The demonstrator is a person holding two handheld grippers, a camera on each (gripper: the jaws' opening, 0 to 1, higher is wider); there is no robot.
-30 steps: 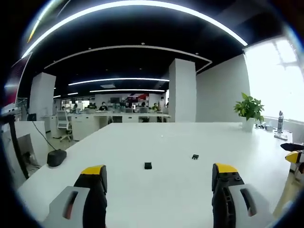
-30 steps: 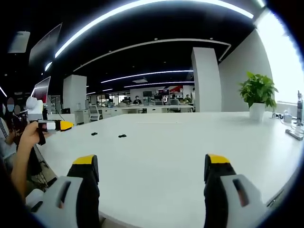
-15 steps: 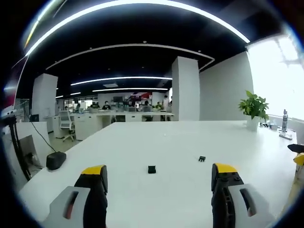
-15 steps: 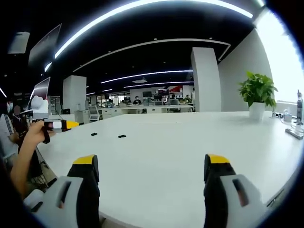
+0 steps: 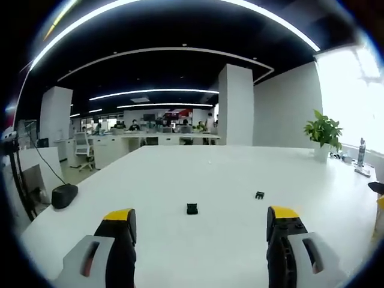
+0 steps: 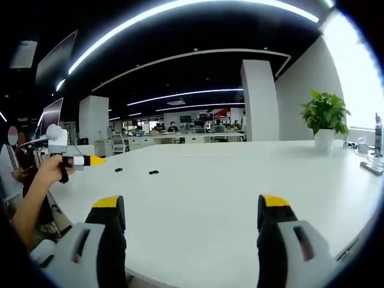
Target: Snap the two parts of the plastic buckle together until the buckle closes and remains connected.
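While both buckle parts lie apart on the tabletop (image 5: 198, 180) | left gripper (image 5: 201, 219) spread, empty | right gripper (image 6: 189, 207) spread, empty | square buckle part (image 5: 192, 209) and pronged buckle part (image 5: 259, 195) look light, stiff, slippery; pinch flat sides.

Bright, even light here: curved ceiling light strips (image 5: 180, 6) glow overhead, the window (image 5: 354, 90) at right blows out to white glare, the white table (image 6: 210, 192) shines softly with faint shadows, fisheye bending straight lines near the edges, distant desks soft
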